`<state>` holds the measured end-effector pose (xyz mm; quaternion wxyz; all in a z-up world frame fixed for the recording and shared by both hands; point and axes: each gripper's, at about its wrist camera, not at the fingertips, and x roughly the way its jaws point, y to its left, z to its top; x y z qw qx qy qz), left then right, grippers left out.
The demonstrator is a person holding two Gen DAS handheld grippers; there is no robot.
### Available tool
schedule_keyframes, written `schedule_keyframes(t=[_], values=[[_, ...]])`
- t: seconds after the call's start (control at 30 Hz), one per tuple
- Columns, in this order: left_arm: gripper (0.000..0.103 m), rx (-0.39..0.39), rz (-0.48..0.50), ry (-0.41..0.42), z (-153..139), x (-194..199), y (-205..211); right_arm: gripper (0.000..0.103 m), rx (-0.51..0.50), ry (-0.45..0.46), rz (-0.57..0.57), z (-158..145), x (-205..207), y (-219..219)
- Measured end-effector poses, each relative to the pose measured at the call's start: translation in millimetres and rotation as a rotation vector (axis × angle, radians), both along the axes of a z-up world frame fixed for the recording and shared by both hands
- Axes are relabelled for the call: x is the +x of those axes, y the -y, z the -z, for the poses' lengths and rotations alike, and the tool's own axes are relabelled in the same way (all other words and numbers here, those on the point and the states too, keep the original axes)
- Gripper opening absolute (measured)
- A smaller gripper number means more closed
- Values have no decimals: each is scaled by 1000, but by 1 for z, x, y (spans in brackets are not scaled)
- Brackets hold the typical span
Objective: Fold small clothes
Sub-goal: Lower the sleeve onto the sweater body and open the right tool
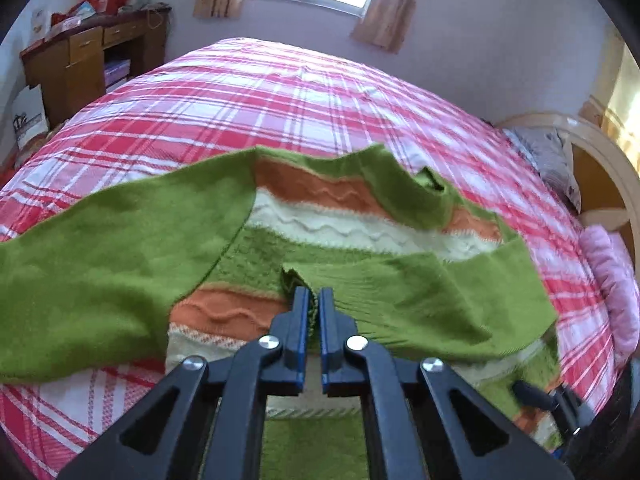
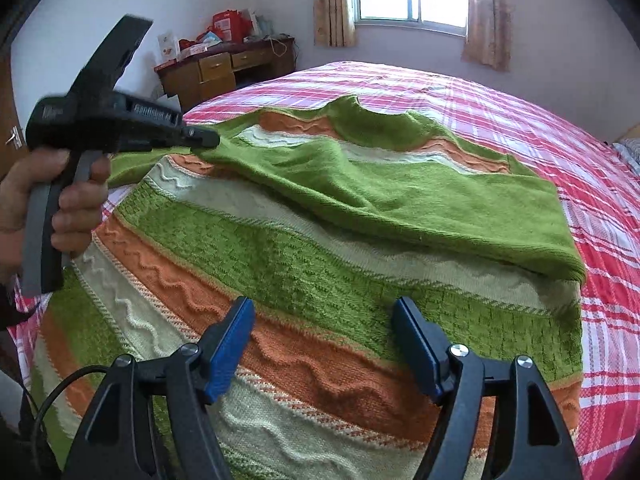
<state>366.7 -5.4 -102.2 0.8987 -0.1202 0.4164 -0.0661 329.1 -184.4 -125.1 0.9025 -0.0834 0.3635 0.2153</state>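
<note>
- Left of the left claw [image 1: 314, 300], a broad green sleeve [image 1: 100, 248] of the sweater [image 2: 304, 264] sweeps out over the pink plaid bed [image 1: 280, 96]; its far end is cut off by the frame edge, and the knit there is blurred
- The left claw is closed, its blue pads pinching a ribbed green cuff [image 1: 320, 276]; only a sliver of knit shows between the pads, so how deep the bite goes cannot be made out
- Beyond that claw lie the sweater's orange, cream and green bands; the collar [image 1: 430, 186] sits further out and to the right, partly folded on itself
- Right of the left claw, the other sleeve [image 1: 432, 292] runs across the body; a dark piece at the lower right edge is too cut off to identify
- In the right wrist view, a hand [image 2: 60, 200] grips the left claw's handle at far left; the claw's tip meets the green knit, its pads hidden from this side
- The right claw [image 2: 324, 320] stands wide apart with nothing between its blue pads, above the orange wavy band of the sweater; whether the tips touch the knit cannot be told
- Right of the right claw, the sweater's hem ends against plaid bedding; far behind at left, a wooden desk [image 2: 224, 68] with blurred clutter
</note>
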Motion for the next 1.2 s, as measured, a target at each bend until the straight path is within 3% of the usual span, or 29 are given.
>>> schedule_keyframes(t=[0.07,0.2,0.23,0.27,0.3,0.43,0.6,0.77,0.87,0.93,0.97,1.03,1.1,1.2], values=[[6,11,-6,-31,9,2,1,72,-4,1,0,0,0,-1],[33,-23,-21,-67,19,9,1,72,-6,4,1,0,-1,-2],[34,-27,-22,-58,19,9,2,72,-5,4,1,-1,-2,-1],[30,-25,-17,-53,18,9,5,72,-4,5,2,-1,-2,-1],[2,-14,-8,-46,18,9,7,72,-4,5,3,-1,-2,-1],[4,12,9,-24,13,0,6,72,1,9,6,-1,-3,0],[3,-13,-4,28,0,-22,-13,72,3,11,4,-2,-4,1],[4,29,5,4,18,-23,-8,72,2,9,4,-2,-4,1],[13,55,-30,9,24,-22,-5,72,37,-1,3,-6,-1,7],[33,64,-50,4,24,-21,-6,72,130,-45,35,-13,9,25],[47,62,-51,9,24,-22,-6,72,165,-68,69,-17,17,36],[55,71,-45,20,23,-25,-4,72,190,-66,139,-24,34,57],[76,96,-56,32,21,-28,-3,72,193,-45,194,-29,50,78],[80,98,-66,11,25,-25,-4,72,156,-138,297,-12,78,107]])
